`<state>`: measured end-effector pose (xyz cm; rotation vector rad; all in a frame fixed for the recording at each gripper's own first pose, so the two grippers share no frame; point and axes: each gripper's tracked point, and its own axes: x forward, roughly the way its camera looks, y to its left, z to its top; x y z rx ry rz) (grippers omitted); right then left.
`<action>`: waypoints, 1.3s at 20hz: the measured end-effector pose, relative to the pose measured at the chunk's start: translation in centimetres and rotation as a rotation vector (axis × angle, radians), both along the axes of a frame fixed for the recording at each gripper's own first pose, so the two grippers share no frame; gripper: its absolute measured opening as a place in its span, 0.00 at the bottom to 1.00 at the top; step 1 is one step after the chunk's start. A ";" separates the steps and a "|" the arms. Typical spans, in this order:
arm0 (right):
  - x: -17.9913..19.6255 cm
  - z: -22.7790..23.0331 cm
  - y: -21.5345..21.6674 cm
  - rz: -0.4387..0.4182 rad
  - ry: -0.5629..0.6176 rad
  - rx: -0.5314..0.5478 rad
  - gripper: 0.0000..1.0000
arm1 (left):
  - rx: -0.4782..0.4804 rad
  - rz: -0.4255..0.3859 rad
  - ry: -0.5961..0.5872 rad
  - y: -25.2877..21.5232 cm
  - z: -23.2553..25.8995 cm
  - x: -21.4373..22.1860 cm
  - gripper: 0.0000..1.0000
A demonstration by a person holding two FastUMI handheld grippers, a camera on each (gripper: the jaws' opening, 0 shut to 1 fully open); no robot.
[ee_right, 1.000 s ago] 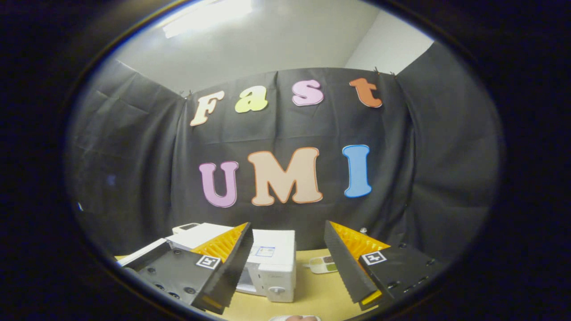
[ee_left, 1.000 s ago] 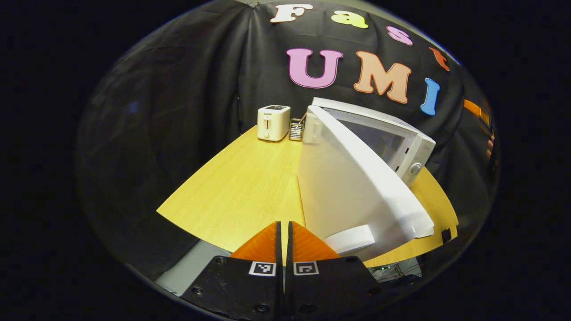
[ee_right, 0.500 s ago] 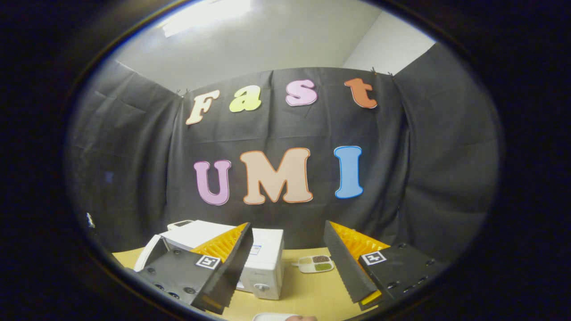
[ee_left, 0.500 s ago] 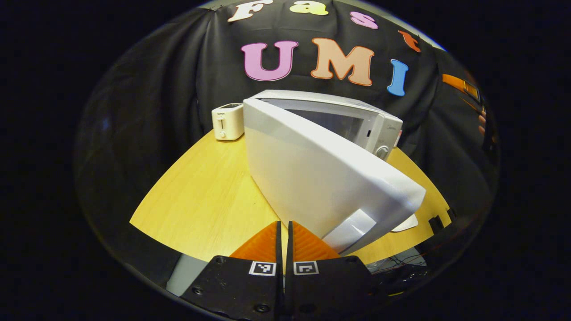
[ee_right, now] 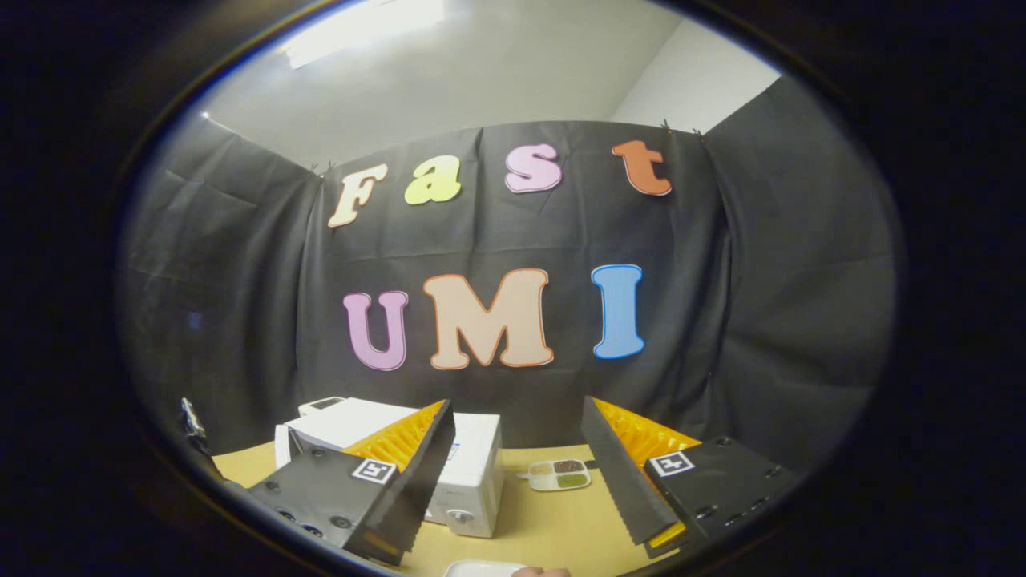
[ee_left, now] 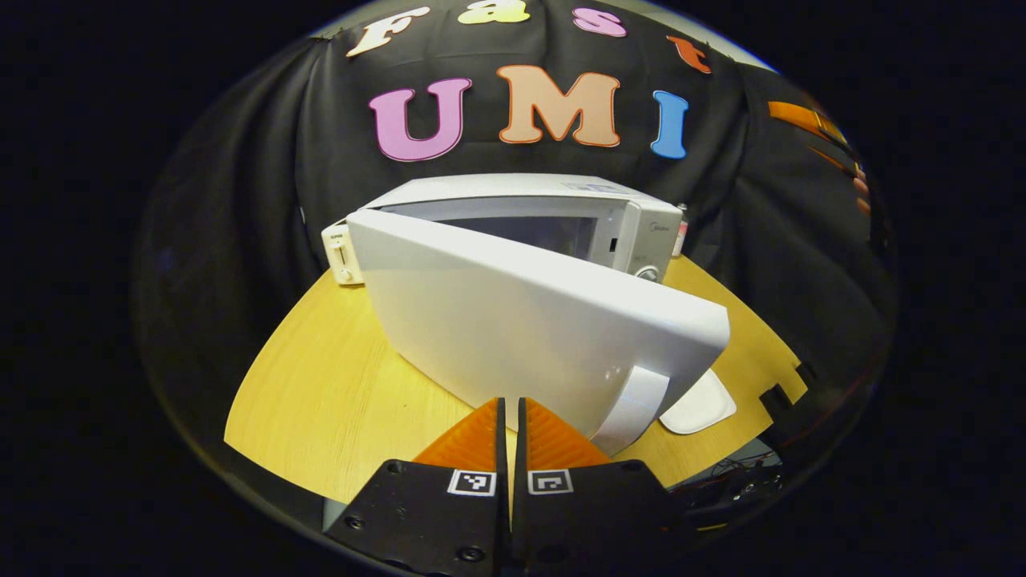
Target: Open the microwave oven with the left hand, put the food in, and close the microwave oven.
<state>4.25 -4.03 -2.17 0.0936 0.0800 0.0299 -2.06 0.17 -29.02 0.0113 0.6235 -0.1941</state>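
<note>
1. Apparently, we were at the door step: the microwave sat mid-frame, its door ajar.
2. Left gripper pinched closed, empty; right gripper gaped, empty.
3. Next, we judged, the tray, lower centre, needed lifting.

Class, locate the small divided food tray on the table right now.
In the right gripper view, the divided food tray lies on the wooden table, just right of the microwave oven, near the black backdrop.
</note>
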 end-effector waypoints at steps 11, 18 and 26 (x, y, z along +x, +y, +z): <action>-0.8 0.6 0.6 0.011 0.004 0.013 0.89 | 0.000 -0.027 -0.033 -6.5 0.4 5.2 0.00; -0.9 0.9 -1.8 -0.022 0.000 0.017 0.89 | 0.042 -0.050 -0.043 -9.8 -0.7 9.6 0.00; -0.7 1.1 -3.8 -0.049 -0.011 0.007 0.89 | 0.062 -0.041 -0.057 -10.5 -0.4 14.2 0.00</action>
